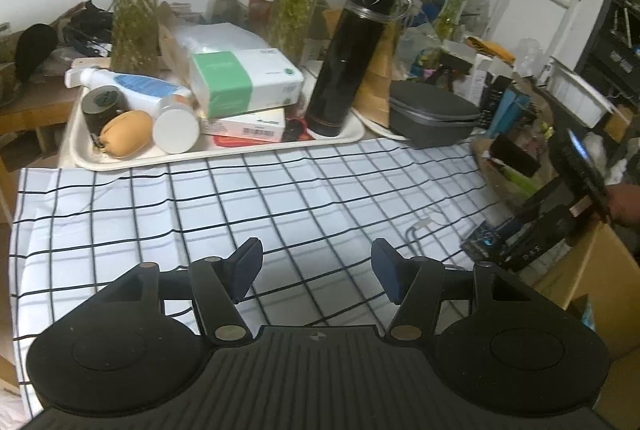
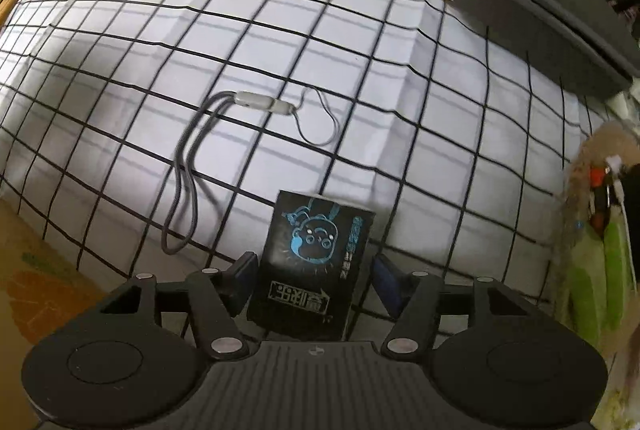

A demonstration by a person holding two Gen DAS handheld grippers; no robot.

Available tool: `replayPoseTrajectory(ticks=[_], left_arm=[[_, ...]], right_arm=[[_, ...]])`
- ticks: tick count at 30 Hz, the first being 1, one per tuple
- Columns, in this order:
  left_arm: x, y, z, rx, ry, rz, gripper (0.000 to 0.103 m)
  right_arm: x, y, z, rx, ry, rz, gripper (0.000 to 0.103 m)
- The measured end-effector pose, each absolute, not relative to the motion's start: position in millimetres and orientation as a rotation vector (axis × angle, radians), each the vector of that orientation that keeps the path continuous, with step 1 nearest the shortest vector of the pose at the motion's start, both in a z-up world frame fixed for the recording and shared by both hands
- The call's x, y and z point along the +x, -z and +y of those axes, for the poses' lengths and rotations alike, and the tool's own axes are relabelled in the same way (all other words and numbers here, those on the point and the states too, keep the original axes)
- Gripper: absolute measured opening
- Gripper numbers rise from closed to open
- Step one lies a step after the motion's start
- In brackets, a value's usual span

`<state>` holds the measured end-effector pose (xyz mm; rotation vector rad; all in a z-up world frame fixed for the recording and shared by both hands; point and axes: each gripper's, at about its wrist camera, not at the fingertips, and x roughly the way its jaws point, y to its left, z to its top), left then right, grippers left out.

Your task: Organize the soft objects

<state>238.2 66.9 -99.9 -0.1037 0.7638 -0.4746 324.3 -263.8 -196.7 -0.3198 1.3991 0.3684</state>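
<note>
A small black box with a blue cartoon print stands between the fingers of my right gripper, which is shut on its sides above the near edge of the checked cloth. In the left wrist view the same box shows at the cloth's right edge under the right gripper, with a hand behind it. A grey lanyard with a white clasp lies on the cloth just beyond the box. My left gripper hovers open over the checked cloth, with nothing between its fingers.
A cream tray at the back holds a black flask, a tissue box, a spray bottle, a white-lidded jar and a tan soft pouch. A grey zip case lies to its right. Glass vases with plants stand behind, clutter at right.
</note>
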Motion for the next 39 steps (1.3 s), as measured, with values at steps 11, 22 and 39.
replayPoseTrajectory(ticks=[11, 22, 39], left_arm=[[255.8, 87.6, 46.0, -0.011, 0.543, 0.782, 0.059], [292.4, 80.1, -9.8, 0.213, 0.722, 0.841, 0.059], [325.4, 141.3, -111.9, 0.584, 0.977, 0.902, 0.059]], right_arm=[[323.8, 172.0, -272.0, -0.292, -0.334, 1.311, 0.051], [319.2, 138.1, -285.4, -0.213, -0.313, 1.216, 0.051], [308.5, 125.3, -306.8, -0.156, -0.288, 1.174, 0.052]])
